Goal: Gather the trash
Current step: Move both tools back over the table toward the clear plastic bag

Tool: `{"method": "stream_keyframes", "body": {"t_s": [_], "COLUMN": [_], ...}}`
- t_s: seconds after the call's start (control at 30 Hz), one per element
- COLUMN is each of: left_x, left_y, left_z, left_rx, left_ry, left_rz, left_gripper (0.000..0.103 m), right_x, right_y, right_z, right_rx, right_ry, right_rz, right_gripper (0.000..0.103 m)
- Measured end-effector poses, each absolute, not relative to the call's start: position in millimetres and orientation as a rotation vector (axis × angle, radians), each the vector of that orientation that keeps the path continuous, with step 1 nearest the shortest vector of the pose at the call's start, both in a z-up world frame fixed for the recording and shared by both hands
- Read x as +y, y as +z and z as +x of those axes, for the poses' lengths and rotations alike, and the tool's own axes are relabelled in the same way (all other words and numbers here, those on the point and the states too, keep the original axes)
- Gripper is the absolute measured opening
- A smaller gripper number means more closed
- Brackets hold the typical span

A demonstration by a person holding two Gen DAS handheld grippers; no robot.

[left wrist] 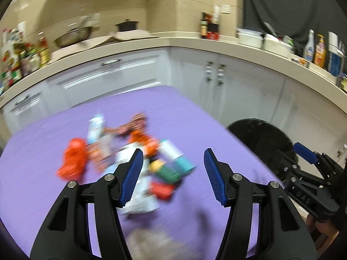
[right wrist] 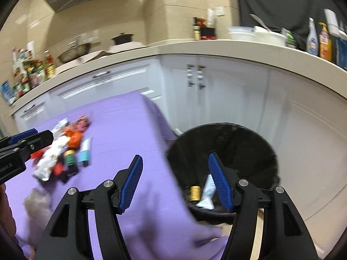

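Here, left to right:

Trash pile: a blurred heap of wrappers and small packs (left wrist: 130,158) lies on the purple cloth (left wrist: 195,130), left of centre and well back from the cloth's right edge.

Left gripper: the left gripper (left wrist: 173,173) hangs above the near side of the heap, fingers spread wide and empty.

Step in hand: likely picking the next piece. Best to single out one item at the heap's rim, such as the teal and white tube (right wrist: 84,151), lower straight onto it and close across its narrow side, so neighbours are not dragged along.

Open room: bare cloth lies all around the heap, with a clear lane toward the bin.

Cloth edge: the cloth drops off just beside the bin (right wrist: 238,138), so loose pieces pushed rightward could slip to the floor.

Right gripper: the right gripper (right wrist: 175,182) hovers over that edge and the bin mouth, fingers apart, holding nothing.

Bin contents: a gold-capped item (right wrist: 194,192) and a white tube (right wrist: 207,192) already lie inside.

Far side: the white cabinets (right wrist: 216,91) stand behind, well clear.
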State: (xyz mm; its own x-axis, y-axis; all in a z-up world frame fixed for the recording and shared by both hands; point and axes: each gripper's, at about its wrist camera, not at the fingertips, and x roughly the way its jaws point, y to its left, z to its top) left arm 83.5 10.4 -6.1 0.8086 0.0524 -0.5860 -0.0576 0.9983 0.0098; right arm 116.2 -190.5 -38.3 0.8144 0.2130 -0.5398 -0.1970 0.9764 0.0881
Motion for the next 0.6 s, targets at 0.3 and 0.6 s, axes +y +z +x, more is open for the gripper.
{"method": "stream_keyframes", "body": {"t_s": [0.3,0.6], "left_x": [94.2,152.0], "left_y": [-16.4,-31.1], "left_z": [23.9,-29.4], "left_rx": [0.635,0.644], "left_ry": [0.235,0.375], "left_rz": [-0.053,-0.089], "left_gripper": [0.057,0.057], "right_x": [-113.6,-64.8], "right_y": [-34.5,-35.9], "right_z": [83.7,56.1], "right_rx": [0.567,0.561], "right_ry": [0.379,0.494], "right_rz": [-0.057,-0.118], "right_gripper": [0.064,0.066]}}
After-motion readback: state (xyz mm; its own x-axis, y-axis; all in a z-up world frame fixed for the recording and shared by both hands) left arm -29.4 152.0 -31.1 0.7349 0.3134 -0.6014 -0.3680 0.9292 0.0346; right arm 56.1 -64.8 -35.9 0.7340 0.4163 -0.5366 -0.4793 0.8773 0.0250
